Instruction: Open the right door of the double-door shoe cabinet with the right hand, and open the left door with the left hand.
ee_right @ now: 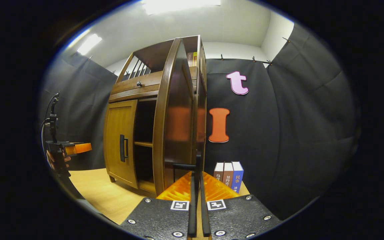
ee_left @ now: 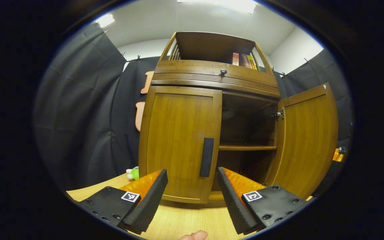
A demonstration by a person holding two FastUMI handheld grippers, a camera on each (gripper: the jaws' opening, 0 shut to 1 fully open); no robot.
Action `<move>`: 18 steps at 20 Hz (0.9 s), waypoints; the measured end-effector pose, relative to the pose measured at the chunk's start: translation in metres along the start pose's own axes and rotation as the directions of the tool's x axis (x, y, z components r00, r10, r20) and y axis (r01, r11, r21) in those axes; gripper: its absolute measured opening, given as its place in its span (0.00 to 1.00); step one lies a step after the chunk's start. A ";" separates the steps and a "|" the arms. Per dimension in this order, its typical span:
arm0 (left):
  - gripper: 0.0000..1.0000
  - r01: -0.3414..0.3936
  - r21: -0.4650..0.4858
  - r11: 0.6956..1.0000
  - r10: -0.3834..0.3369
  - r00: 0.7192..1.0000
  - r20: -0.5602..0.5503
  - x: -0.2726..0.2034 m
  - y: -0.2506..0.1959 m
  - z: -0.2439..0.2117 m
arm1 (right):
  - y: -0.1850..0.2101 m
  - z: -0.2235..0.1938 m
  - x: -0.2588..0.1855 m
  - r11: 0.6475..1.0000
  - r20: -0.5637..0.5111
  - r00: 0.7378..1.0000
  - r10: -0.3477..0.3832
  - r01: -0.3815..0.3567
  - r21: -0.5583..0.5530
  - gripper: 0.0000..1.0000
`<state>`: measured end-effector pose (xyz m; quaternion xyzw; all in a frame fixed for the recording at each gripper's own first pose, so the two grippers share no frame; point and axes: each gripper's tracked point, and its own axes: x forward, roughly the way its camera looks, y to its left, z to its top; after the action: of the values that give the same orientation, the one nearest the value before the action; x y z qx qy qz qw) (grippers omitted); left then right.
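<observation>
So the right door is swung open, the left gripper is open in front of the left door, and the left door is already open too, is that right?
Not quite: the left door is shut, flush with the cabinet front, as the left gripper view shows. The rest holds: the right door is swung open, and the left gripper is open in front of the left door, short of its handle.

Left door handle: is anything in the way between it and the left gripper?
Nothing visible is. The left gripper is open, pointing at the handle of the closed left door, with only bare tabletop between. The right door already swings clear.
</observation>
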<state>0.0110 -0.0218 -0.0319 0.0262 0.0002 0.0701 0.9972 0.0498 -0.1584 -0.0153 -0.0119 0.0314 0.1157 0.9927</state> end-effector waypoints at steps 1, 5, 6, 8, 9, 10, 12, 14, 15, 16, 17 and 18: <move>0.95 -0.008 0.006 1.000 0.008 1.000 0.000 0.002 0.003 -0.002 | -0.002 -0.002 -0.005 1.000 -0.011 1.000 -0.007 0.007 0.002 0.05; 0.95 -0.018 0.036 0.999 0.018 1.000 -0.004 0.012 0.011 -0.005 | 0.000 0.002 -0.027 0.996 -0.004 0.998 -0.064 0.064 -0.065 0.08; 0.99 -0.011 0.036 0.999 0.011 1.000 -0.001 0.014 0.011 -0.004 | 0.003 0.010 -0.034 0.993 0.014 0.997 -0.080 0.081 -0.086 0.08; 0.95 0.005 0.038 0.999 -0.005 1.000 -0.007 0.016 0.010 -0.004 | 0.016 0.024 -0.050 0.992 0.042 0.995 -0.089 0.093 -0.090 0.08; 0.95 0.012 0.042 0.999 -0.012 1.000 -0.013 0.016 0.010 -0.004 | 0.024 0.031 -0.057 0.992 0.052 0.995 -0.089 0.093 -0.089 0.08; 0.95 0.019 0.048 0.999 -0.018 1.000 -0.019 0.015 0.010 -0.004 | 0.032 0.038 -0.062 0.991 0.060 0.994 -0.091 0.096 -0.092 0.08; 0.96 0.042 0.049 0.998 -0.041 0.999 -0.024 0.015 0.009 -0.004 | 0.054 0.046 -0.068 0.991 0.067 0.994 -0.086 0.092 -0.095 0.08; 0.96 0.079 0.025 0.997 -0.078 0.996 -0.032 0.015 0.005 -0.008 | 0.080 0.047 -0.067 0.994 0.085 0.994 -0.065 0.072 -0.080 0.08; 0.95 0.098 0.013 0.995 -0.097 0.995 -0.038 0.014 0.002 -0.010 | 0.093 0.049 -0.065 0.995 0.096 0.994 -0.052 0.060 -0.074 0.08; 0.95 0.111 0.004 0.994 -0.111 0.993 -0.038 0.013 0.001 -0.010 | 0.102 0.048 -0.058 0.996 0.104 0.994 -0.045 0.053 -0.069 0.08; 0.95 0.125 0.002 0.992 -0.125 0.991 -0.036 0.013 -0.002 -0.009 | 0.109 0.044 -0.050 0.997 0.102 0.994 -0.047 0.054 -0.063 0.17; 0.95 0.137 0.005 0.991 -0.137 0.990 -0.034 0.014 -0.003 -0.008 | 0.113 0.040 -0.042 0.997 0.097 0.994 -0.057 0.062 -0.054 0.07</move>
<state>0.0253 -0.0220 -0.0404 0.0284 0.0191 0.0021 0.9994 -0.0148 -0.0572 0.0259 -0.0358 -0.0197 0.0872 0.9954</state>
